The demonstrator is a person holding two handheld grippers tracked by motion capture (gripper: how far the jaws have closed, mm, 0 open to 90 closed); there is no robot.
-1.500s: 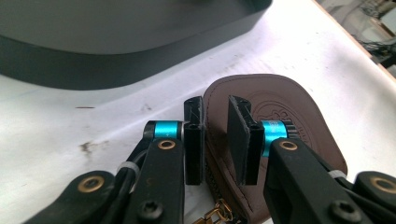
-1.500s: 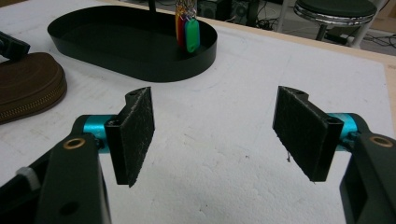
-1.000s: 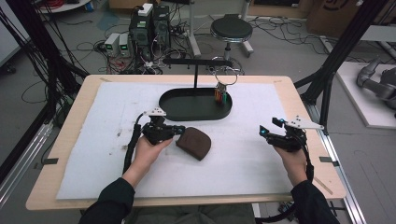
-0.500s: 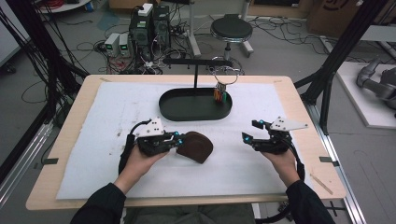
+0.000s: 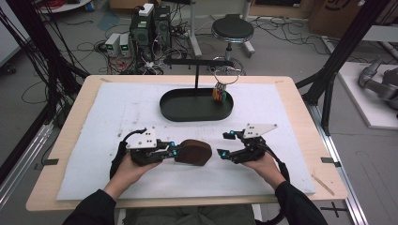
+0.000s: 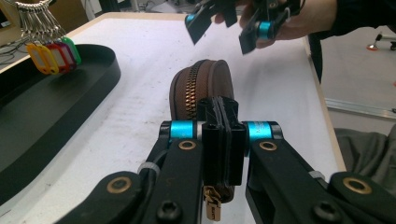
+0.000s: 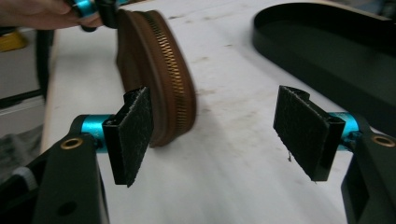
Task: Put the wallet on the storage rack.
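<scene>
Left gripper [image 6: 223,126] is clamping the near end of the brown pouch [image 6: 201,91], jaws pressed together on its zipper edge; the brass pull [image 6: 212,205] is hanging just below the pads. The pouch is standing on edge on the white mat [image 5: 117,117], stretching away from the left gripper toward the right gripper [image 5: 224,144]. Right gripper is sitting just beyond the pouch's far end, jaws spread wide, nothing between them. Black tray [image 5: 187,112] with key tags [image 5: 218,93] is lying farther off, ahead of both grippers.
</scene>
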